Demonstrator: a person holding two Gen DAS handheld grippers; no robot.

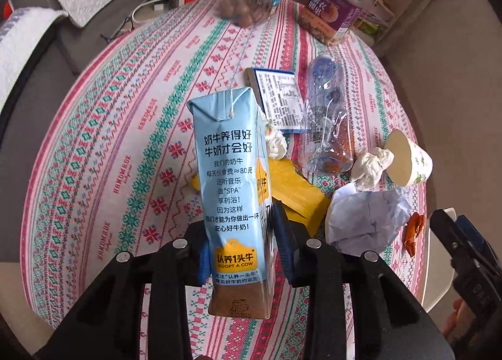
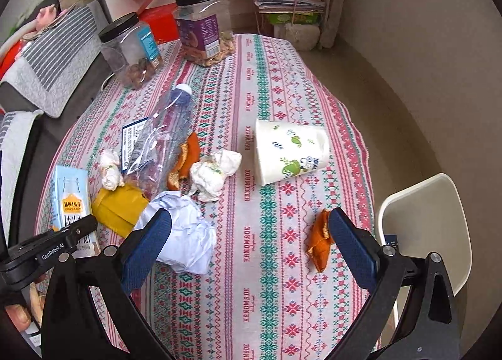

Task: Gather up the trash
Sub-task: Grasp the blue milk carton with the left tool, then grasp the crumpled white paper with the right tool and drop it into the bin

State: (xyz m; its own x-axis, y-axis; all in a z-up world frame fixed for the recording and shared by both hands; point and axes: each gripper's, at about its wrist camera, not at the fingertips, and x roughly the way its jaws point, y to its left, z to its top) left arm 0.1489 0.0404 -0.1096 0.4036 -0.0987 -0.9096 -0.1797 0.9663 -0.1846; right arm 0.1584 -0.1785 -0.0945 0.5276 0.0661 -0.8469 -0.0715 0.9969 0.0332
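Left wrist view: left hand-held gripper [image 1: 240,253] clamps the milk carton [image 1: 232,178] upright, lifted for disposal. Right hand-held gripper [image 2: 251,244] gapes, empty, orange peel [image 2: 318,242] beside its right finger.

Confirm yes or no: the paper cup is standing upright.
No, the paper cup lies tipped on its side on the tablecloth.

A pale blue milk carton [image 1: 233,190] with a yellow badge stands upright, lifted at the near left. Right of it lie a yellow pouch [image 2: 117,207] and crumpled white paper [image 2: 185,234], with tissue wads [image 2: 215,173] and orange peel [image 2: 185,160] beyond. A crushed clear bottle [image 2: 166,134] lies farther left, a tipped paper cup [image 2: 290,151] mid-table, another peel [image 2: 318,245] near right
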